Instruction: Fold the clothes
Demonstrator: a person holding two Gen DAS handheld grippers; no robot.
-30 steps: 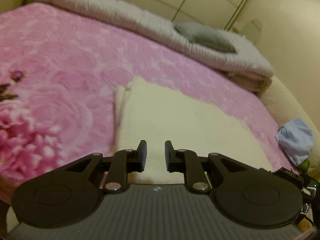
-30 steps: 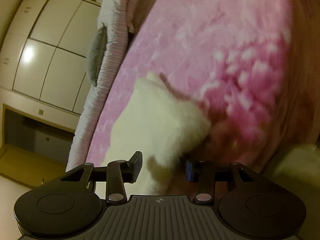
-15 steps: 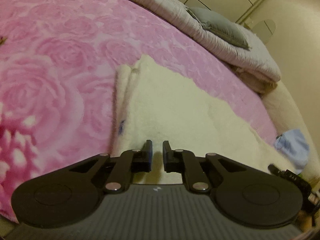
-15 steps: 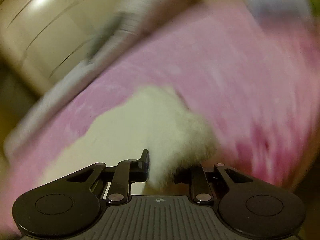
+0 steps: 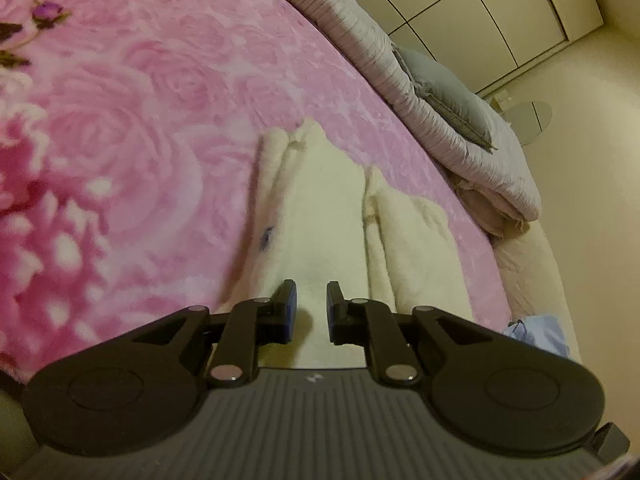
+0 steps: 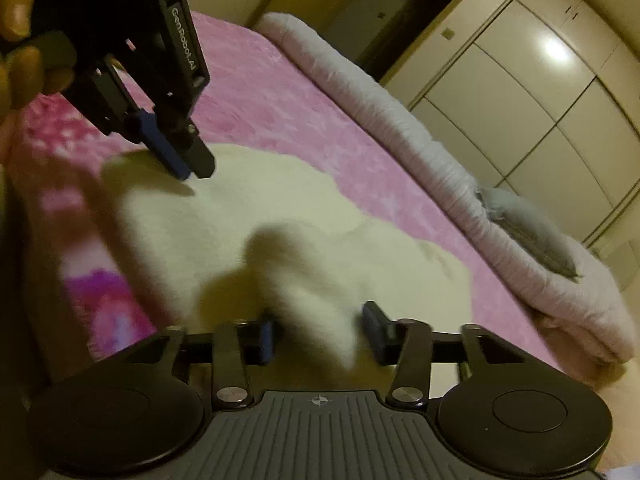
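Right wrist view first: my right gripper (image 6: pixel 320 334) has a blurred fluffy flap of the cream garment (image 6: pixel 280 216) between its jaws, and those jaws are opening, the right pad clear of the pile, so I read this as letting go, not a grasp. Just beyond, the garment lies spread on the pink floral blanket (image 6: pixel 280 92). My left gripper (image 6: pixel 191 168) comes in from the upper left with a person's hand (image 6: pixel 20 40) behind it, its tips pointing down onto the garment's far-left part, nearly clenched; I can't make out cloth pinched between them.

From the left wrist, the left gripper's narrow gap shows only the fleece below it. The garment's two long sides look turned inward, a thick roll on the left, another fold on the right with a seam between. So I judge the lengthwise folds roughly in; the crosswise fold and tidying remain. Farther off sit a rolled pale quilt (image 5: pixel 460 120) with a grey pillow (image 5: pixel 444 92), then wardrobe doors (image 5: pixel 500 12).
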